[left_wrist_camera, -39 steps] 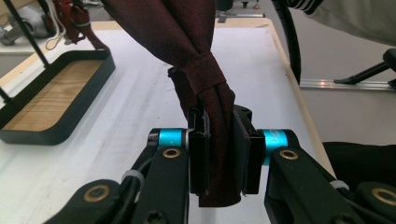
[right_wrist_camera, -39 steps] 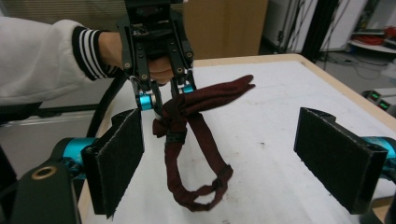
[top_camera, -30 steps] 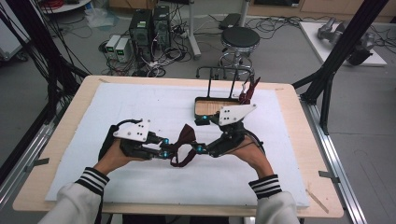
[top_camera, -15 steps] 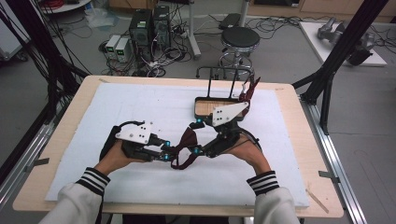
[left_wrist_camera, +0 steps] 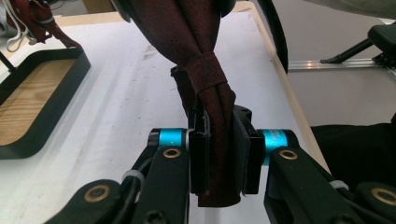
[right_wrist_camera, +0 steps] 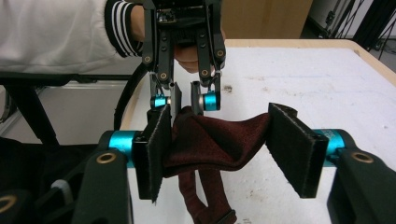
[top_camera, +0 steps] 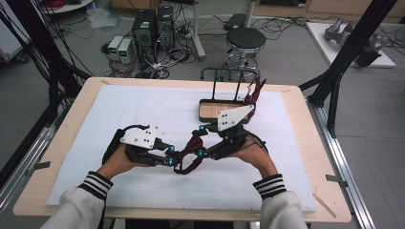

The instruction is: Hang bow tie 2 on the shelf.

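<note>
A dark red cloth strap (top_camera: 190, 153) hangs between my two grippers above the white mat (top_camera: 143, 107). My left gripper (top_camera: 175, 161) is shut on one bunched end of the strap (left_wrist_camera: 210, 88), which is squeezed between its pads (left_wrist_camera: 201, 161). My right gripper (top_camera: 199, 140) faces it from the right. In the right gripper view the strap (right_wrist_camera: 215, 140) spans the gap between that gripper's jaws (right_wrist_camera: 219, 149); they have just been closing, and the cloth lies loose against the left pad (right_wrist_camera: 156, 149) and reaches the right one. The left gripper (right_wrist_camera: 183, 100) shows just behind.
A black wire stand with a wooden base tray (top_camera: 215, 109) sits at the back of the mat, and another red strap (top_camera: 253, 93) hangs on its rail. The tray (left_wrist_camera: 28, 102) also lies left of the left gripper. A stool (top_camera: 244, 39) stands beyond the table.
The right gripper's jaws have come closer together around the strap and its top plate has tilted a little. Both hands stay where they were.
</note>
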